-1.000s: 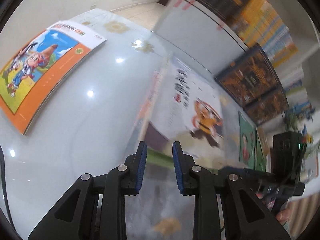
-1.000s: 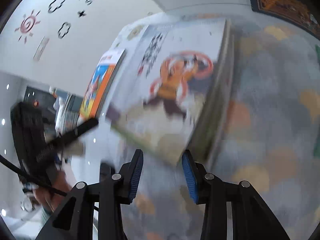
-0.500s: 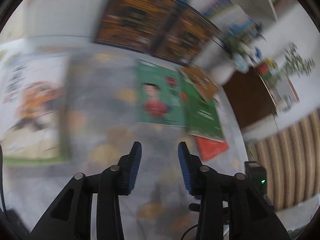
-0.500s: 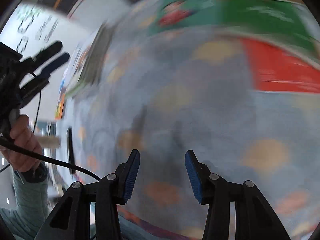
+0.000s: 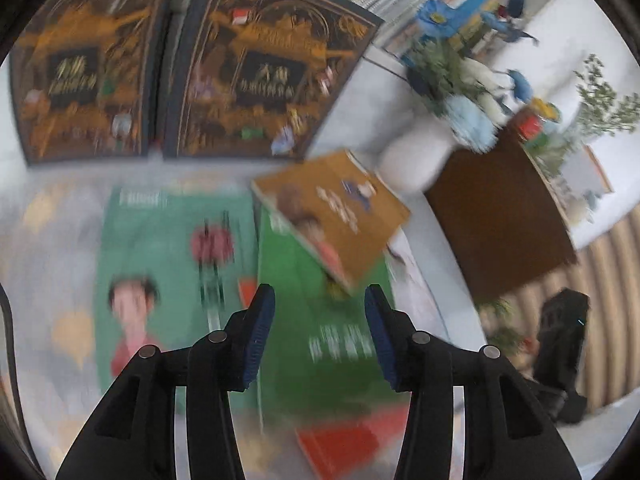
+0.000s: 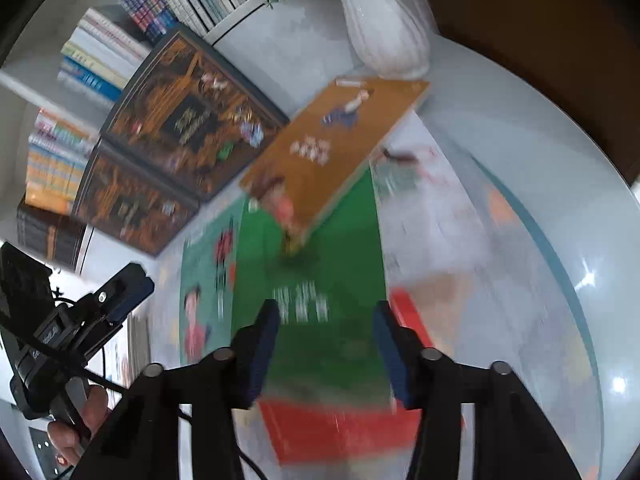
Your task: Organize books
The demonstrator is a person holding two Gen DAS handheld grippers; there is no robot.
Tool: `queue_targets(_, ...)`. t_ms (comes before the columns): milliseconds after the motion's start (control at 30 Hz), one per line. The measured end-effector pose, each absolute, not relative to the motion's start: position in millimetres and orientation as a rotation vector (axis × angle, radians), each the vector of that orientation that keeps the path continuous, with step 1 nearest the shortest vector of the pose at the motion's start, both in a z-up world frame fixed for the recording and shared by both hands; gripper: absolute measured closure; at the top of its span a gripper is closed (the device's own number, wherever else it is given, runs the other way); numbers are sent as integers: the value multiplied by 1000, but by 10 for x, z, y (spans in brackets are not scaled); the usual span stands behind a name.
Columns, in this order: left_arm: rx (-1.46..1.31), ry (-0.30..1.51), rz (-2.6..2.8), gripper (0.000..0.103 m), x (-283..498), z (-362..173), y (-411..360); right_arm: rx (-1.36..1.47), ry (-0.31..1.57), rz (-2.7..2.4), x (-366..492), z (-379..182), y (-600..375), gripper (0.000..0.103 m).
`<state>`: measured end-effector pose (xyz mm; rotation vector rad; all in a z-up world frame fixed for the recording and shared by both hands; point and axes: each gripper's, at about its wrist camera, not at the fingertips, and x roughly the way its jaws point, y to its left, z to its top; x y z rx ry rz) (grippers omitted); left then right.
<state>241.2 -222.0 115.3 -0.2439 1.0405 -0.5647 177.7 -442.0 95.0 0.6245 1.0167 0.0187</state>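
Both claws have swung away from the white-covered cartoon book seen a second ago and now point down at a different cluster of books at the table's far end. The left claw [image 5: 320, 334] has its blue-padded jaws apart and opening, nothing between them. The right claw [image 6: 326, 350] is likewise spread, with nothing pinched.

Book positions on the pale patterned table [image 6: 520, 280]:
- A flat teal-green picture book with a cartoon child on the cover [image 5: 160, 280] lies at the left of the cluster.
- A bright green book with white lettering [image 6: 316, 280] lies just beside it, touching or slightly overlapping; blur prevents certainty.
- An orange-brown illustrated book [image 5: 340, 216] lies skewed across the bright green book's far corner.
- A red book [image 6: 340, 428] lies at the near end, partly under the bright green one.

Two large dark ornate-covered books [image 5: 256, 68] stand upright against the shelf behind. A white ribbed vase holding blue flowers [image 6: 384, 28] stands just beyond the orange-brown book. The person's left hand [image 6: 80, 420] grips the left claw's handle.
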Motion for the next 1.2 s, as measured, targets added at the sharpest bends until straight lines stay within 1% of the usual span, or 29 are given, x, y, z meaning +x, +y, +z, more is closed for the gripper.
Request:
queue_targets(100,-242,1021,-531,59,2859,1028,-2354,585,994,-37,2108,890,-4495,59)
queue_targets(233,-237,1044,-540,59,3352,729,-2580,637,1008,-53,2441,689,-4642,59)
queue_targets(433,-182,1069,-472,59,3765,461,-2777,553,1035,-61,2700,560,-4778,59)
queue_targets(567,-163,1141,-411,59,3884,252,-2875,526,1042,-46,2837,559,-4803,59)
queue_targets(633,-155,1119,-419,58,3828,269,-2886,488,1056,-14,2886,561,-4754,58)
queue_targets(700,-141,1135,-445,58,3796,296,-2880,446,1051,-10,2887,568,-4727,56)
queue_targets(833,-223,1145,-517,59,3577,418,-2722,400,1054,-7,2808,576,-4737,55)
queue_targets(967,-232,1159,-490,58,3080,426,-2648,316,1076,28,2654,585,-4700,53)
queue_targets(1033,-262,1177,-498,59,2777,361,-2568,268,1080,39,2471,591,-4662,53)
queue_targets(1200,-303,1196,-482,59,2007,427,-2309,168,1113,75,2012,602,-4427,50)
